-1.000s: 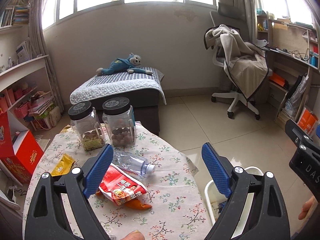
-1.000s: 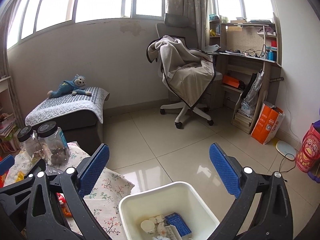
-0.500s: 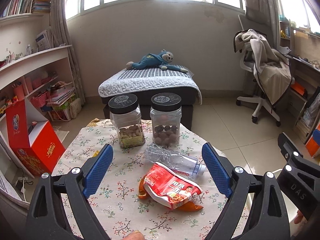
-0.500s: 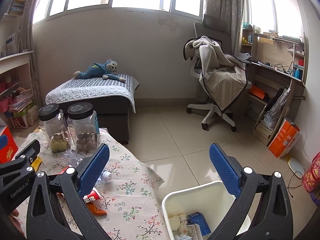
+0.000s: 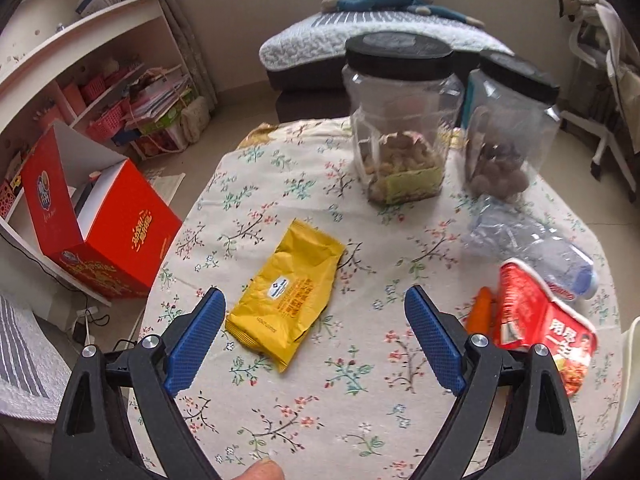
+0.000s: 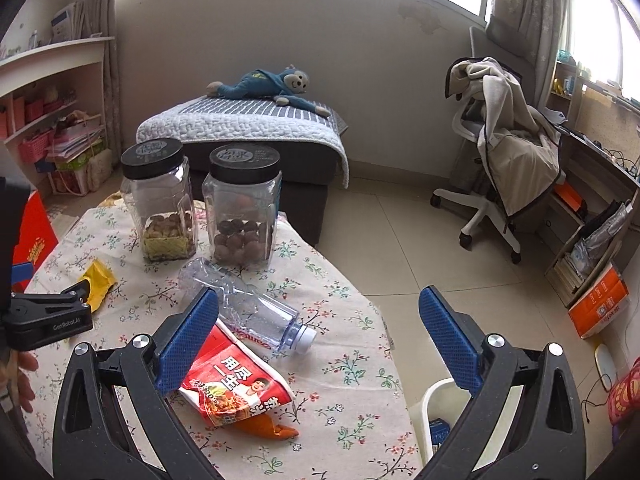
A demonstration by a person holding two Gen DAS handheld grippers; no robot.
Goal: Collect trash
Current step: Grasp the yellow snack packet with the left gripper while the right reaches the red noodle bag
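- The white bin (image 6: 434, 408) is mostly hidden behind my right gripper (image 6: 320, 316) frame; only a curved rim and a bit of blue stuff inside show at 5 o'clock off the table edge. In the left view it's just a pale sliver at the far right.
- The orange wrapper (image 6: 268, 426) is tucked under the red snack bag (image 6: 236, 384), so only its tail pokes out. Bag print is partly covered by my right gripper's left finger.
- My left gripper (image 5: 314, 322) is spread wide with nothing in it, hanging over the yellow packet (image 5: 290, 294), which lies flat between the blue pads but isn't touched.
- The right gripper is spread wide too, empty, with the clear bottle (image 6: 244, 306) and red bag near its left pad.
- Table (image 5: 352, 396) drops off just right of the bottle cap; open tiled floor (image 6: 400, 248) beyond at 1 o'clock. Bare floral cloth around the packet.
- Two clear plastic jars (image 5: 400, 120) with black lids stand at 12 o'clock, blurred up close.
- The bottle is crinkly and lying on its side; the packet is glossy foil, slightly creased.
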